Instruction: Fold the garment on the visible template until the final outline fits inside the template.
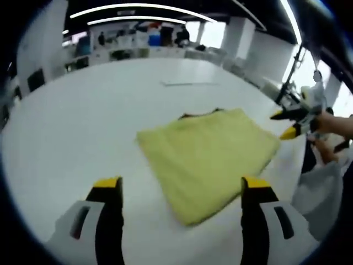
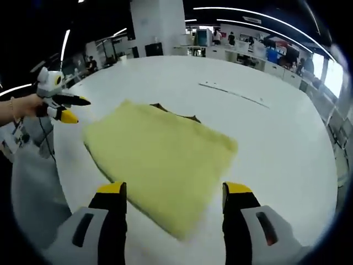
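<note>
A yellow garment (image 1: 207, 157) lies folded into a rough rectangle on the white table (image 1: 77, 116). A thin dark edge (image 1: 198, 114) peeks out from under its far side. My left gripper (image 1: 181, 185) hangs open above the garment's near edge, with nothing between its jaws. My right gripper (image 1: 285, 125) is held by a hand (image 1: 333, 124) just off the garment's right corner, jaws apart. In the right gripper view the garment (image 2: 160, 160) lies ahead of my open right gripper (image 2: 175, 189). There the left gripper (image 2: 74, 109) hovers beside the garment's left corner, and the dark edge (image 2: 176, 114) shows again.
A faint thin line (image 2: 231, 94) marks the table beyond the garment. The round table edge (image 2: 322, 182) curves close on the right. A person's light clothing (image 2: 33, 182) stands at the left. Desks and people fill the far background (image 1: 138, 41).
</note>
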### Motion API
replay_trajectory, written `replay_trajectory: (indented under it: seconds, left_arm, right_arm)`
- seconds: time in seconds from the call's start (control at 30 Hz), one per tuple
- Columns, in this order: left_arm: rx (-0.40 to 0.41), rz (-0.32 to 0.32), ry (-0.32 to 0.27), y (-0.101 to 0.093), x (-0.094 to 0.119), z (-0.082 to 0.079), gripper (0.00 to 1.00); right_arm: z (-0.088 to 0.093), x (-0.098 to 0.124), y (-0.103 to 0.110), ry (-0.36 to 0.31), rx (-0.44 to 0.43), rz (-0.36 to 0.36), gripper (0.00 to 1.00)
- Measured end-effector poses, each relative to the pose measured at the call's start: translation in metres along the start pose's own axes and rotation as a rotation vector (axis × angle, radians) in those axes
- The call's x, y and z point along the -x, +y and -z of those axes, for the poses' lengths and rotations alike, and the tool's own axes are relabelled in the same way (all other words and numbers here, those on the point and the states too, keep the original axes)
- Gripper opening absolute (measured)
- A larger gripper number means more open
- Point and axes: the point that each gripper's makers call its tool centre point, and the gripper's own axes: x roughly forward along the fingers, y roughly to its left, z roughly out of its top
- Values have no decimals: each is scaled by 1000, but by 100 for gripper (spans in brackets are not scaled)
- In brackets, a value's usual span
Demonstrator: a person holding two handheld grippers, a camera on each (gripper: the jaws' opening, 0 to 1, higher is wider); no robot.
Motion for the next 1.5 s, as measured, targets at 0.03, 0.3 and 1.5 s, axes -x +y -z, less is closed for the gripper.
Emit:
replay_trajectory:
  seconds: [0.03, 0.3, 1.5]
  left_arm:
    - [-8, -6, 4, 0, 4, 3, 88]
    - [14, -15, 6, 0, 46, 25, 92]
    - [46, 16, -66, -9, 138, 29, 99]
  right_arm:
    - [3, 4, 0, 4, 3, 6, 76]
    - [29, 51, 13, 32, 37, 9, 85]
    - [47, 136, 21, -56, -46, 34, 97]
